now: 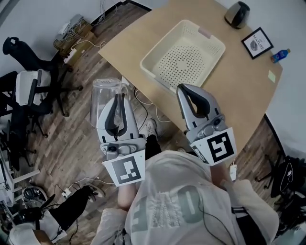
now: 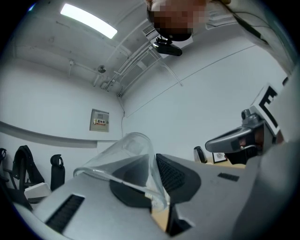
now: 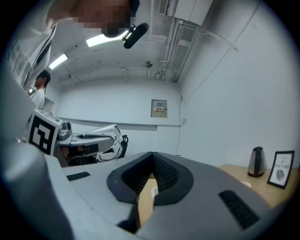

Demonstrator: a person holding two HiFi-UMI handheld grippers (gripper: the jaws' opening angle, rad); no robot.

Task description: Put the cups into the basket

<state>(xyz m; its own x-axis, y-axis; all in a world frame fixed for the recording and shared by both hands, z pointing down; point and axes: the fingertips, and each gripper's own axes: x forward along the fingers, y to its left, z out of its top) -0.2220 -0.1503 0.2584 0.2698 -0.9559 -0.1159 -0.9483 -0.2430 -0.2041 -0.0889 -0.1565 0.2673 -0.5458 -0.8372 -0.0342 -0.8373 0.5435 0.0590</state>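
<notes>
The cup [image 1: 103,97] sits left of centre in the head view, in the air over the floor and well apart from the basket [image 1: 184,57]; its long axis runs roughly along the jaws of the left gripper [image 1: 120,101], leaning a little toward the frame's left; the narrower base points away from the person, toward the top of the frame, and the wide mouth faces back toward the gripper. The left gripper's jaws are almost together, pinching the cup's wall at the rim; in the left gripper view one dark pad shows through the plastic.

The cup is clear and colourless, a plain tapered tumbler with a thicker lip; the floor boards show through it.

The right gripper [image 1: 185,91] hangs at centre right, over the near edge of the table [image 1: 239,91], just below the basket; its jaw tips meet, only a thin slit is left behind them, and nothing is in it.

The basket is cream plastic with a perforated bottom, and it lies empty on the pale wooden table in the upper middle; at the upper right stand a kettle [image 1: 237,14], a framed picture [image 1: 257,42] and a small blue bottle [image 1: 279,55]. The floor [image 1: 62,139] is wood plank; dark office chairs [image 1: 28,86] and cables crowd the left side; the walls are white.
</notes>
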